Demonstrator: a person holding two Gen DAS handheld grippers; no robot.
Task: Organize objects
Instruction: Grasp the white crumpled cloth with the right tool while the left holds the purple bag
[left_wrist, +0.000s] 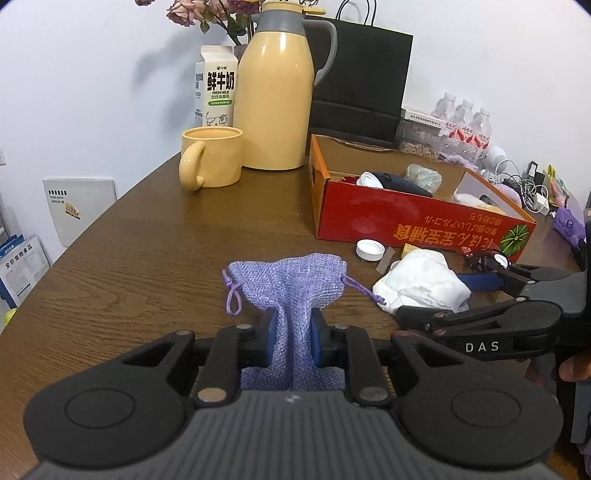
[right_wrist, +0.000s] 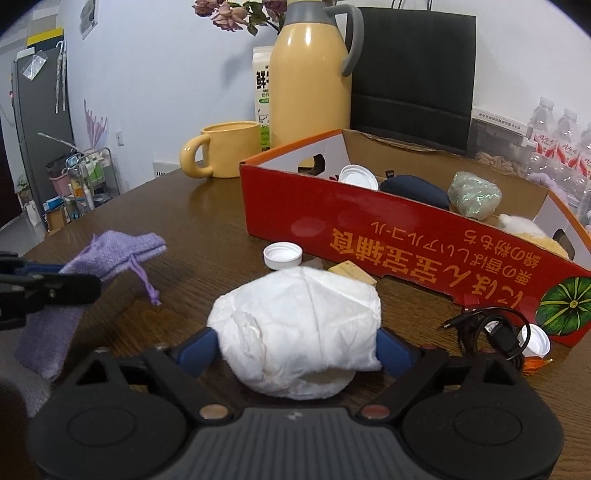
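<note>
My left gripper (left_wrist: 293, 332) is shut on a purple woven drawstring pouch (left_wrist: 291, 280), pinching its middle between the blue pads; the pouch's top fans out over the wooden table (left_wrist: 147, 240). The same pouch (right_wrist: 122, 251) shows at the left of the right wrist view. A crumpled white paper wad (right_wrist: 295, 321) lies on the table between the fingers of my right gripper (right_wrist: 297, 332), whose blue pads rest against both its sides. Seen from the left wrist, the right gripper (left_wrist: 443, 295) straddles the wad (left_wrist: 421, 280). Behind stands a red cardboard box (right_wrist: 332, 218) holding several small items.
A white bottle cap (right_wrist: 282, 255) and a small wooden block (right_wrist: 351, 271) lie before the box. A coiled black cable (right_wrist: 487, 328) sits at right. A yellow mug (left_wrist: 212, 157), yellow thermos (left_wrist: 275, 99), milk carton (left_wrist: 216, 88), black bag (left_wrist: 362, 74) and water bottles (left_wrist: 465, 125) line the back.
</note>
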